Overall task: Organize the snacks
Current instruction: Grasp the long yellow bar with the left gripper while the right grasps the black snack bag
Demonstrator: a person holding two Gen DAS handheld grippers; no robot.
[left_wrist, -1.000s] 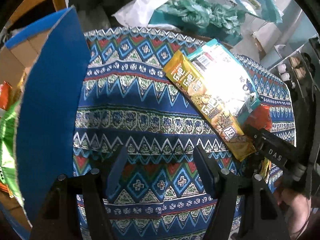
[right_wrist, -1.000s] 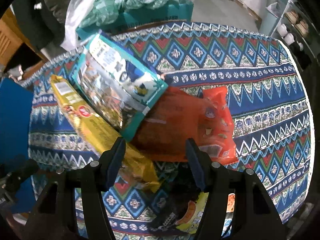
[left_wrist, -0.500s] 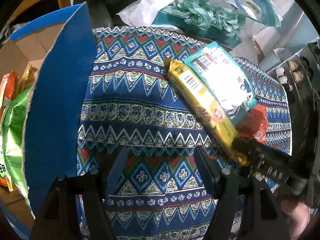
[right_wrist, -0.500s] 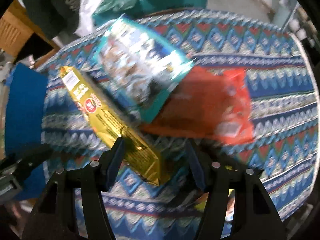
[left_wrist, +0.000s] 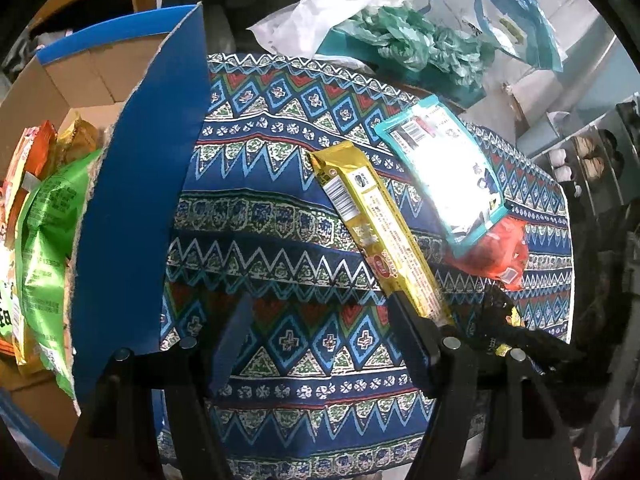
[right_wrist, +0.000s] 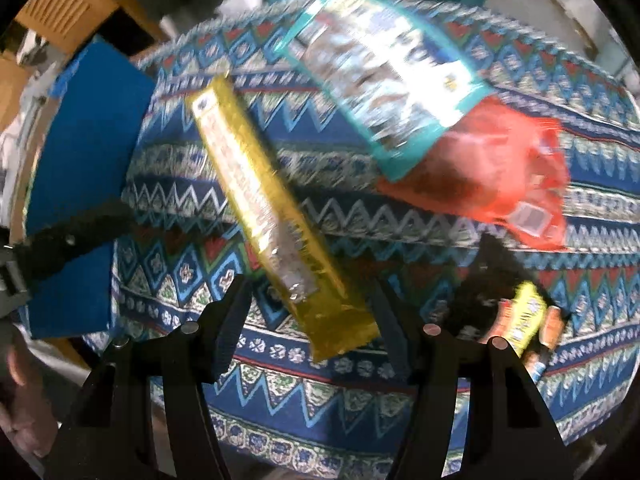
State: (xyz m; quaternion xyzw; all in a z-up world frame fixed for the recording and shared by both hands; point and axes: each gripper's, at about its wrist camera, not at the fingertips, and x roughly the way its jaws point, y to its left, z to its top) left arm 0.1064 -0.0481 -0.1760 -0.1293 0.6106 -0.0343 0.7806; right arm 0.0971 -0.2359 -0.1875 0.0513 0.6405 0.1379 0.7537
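A long gold snack pack point(left_wrist: 380, 232) point(right_wrist: 264, 208) lies on the patterned tablecloth point(left_wrist: 260, 216). A teal pack point(left_wrist: 444, 172) point(right_wrist: 384, 64) overlaps a red pack point(left_wrist: 496, 252) point(right_wrist: 492, 168) to its right. A dark pack with yellow print point(right_wrist: 520, 320) lies near the front right. My right gripper point(right_wrist: 312, 320) is open, its jaws standing either side of the gold pack's near end. My left gripper point(left_wrist: 324, 340) is open and empty over bare cloth. A blue cardboard box point(left_wrist: 132, 208) at the left holds a green bag point(left_wrist: 44, 236) and orange packs.
Plastic bags and crumpled green film point(left_wrist: 408, 36) lie beyond the table's far edge. The box's blue flap point(right_wrist: 80, 152) stands up along the table's left side. Shelving with cups point(left_wrist: 576, 160) is at the far right.
My right gripper has moved left and forward from the red pack to the gold pack's near end. The left gripper's view has shifted, showing more of the box.
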